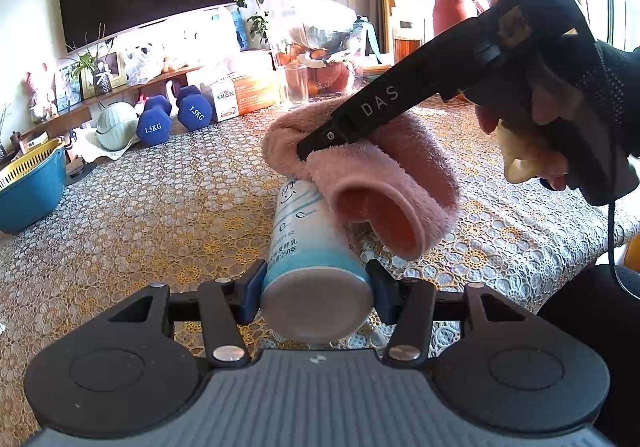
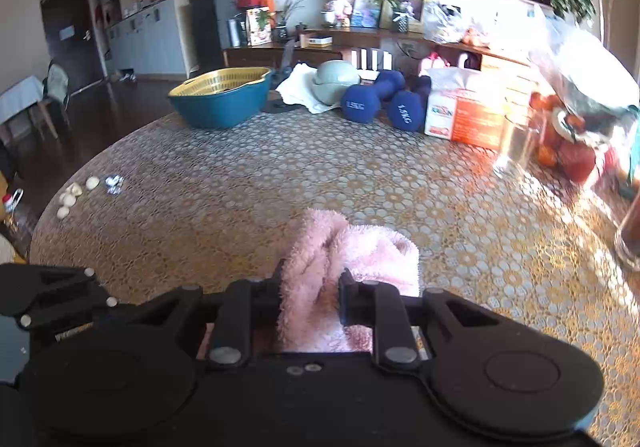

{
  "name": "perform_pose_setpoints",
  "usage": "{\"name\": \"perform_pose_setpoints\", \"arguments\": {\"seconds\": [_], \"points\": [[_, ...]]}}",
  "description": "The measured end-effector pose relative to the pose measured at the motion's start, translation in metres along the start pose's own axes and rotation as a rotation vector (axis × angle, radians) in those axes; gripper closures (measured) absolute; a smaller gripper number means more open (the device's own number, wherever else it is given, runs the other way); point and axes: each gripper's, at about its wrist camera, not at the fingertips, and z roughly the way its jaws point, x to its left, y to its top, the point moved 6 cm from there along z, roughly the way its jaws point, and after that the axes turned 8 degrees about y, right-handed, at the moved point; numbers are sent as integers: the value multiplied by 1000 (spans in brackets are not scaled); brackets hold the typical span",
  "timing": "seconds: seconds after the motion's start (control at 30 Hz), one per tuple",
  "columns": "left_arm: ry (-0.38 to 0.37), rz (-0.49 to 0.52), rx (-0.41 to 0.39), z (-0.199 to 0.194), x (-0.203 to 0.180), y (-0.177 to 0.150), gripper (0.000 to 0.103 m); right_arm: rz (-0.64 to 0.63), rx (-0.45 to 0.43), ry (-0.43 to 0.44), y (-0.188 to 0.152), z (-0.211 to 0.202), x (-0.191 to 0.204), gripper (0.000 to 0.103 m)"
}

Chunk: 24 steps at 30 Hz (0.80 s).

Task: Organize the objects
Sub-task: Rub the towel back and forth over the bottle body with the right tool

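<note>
**Pink towel going around the bottle, wrap not finished**

The pink towel (image 1: 360, 167) lies draped over the far end of a white and pale blue bottle (image 1: 308, 231), in the middle of the left wrist view. The bottle lies on its side, its flat grey base turned to the camera, and the left gripper (image 1: 316, 287) has its jaws closed on the body just behind that base. The right gripper (image 2: 310, 295) pinches a fold of the towel; in its own view the jaws are shut on bunched pink pile at lower centre, and from the left wrist one finger is seen pressed into the cloth.

Judging by how things lie, the task is at an early to middle stage. Only the bottle's far end is covered; most of its printed body is bare, and a loose end of the towel curls open into a tube at the right of the bottle. The wrapping, or whatever placing is meant, is yet to be done.

The towel is thick, fluffy and limp, with a smoother, deeper pink inner face. The bottle looks rigid and smooth, with printed lettering.

The lace-patterned tabletop (image 2: 360, 183) carries much else along its far edge: blue dumbbells (image 2: 380, 99), a blue basin with a yellow strainer (image 2: 220, 99) and an orange and white box (image 2: 468, 115).
</note>
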Motion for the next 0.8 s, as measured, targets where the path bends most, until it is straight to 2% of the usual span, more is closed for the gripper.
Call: {"name": "perform_pose_setpoints", "arguments": {"seconds": [0.33,0.57,0.7,0.8], "points": [[-4,-10,-19,-7,2,9,50,9,12,-85,-8,-4,-16,82],[-4,-13,-51,-15,2,23,50,-35,-3,-199,-11,-40,-26,82],[-1,-1,-68,-17,1,29,50,-40,-87,-127,-2,-77,-12,82],[1,0,-72,-17,0,31,50,-65,-131,-19,4,-97,11,82]]}}
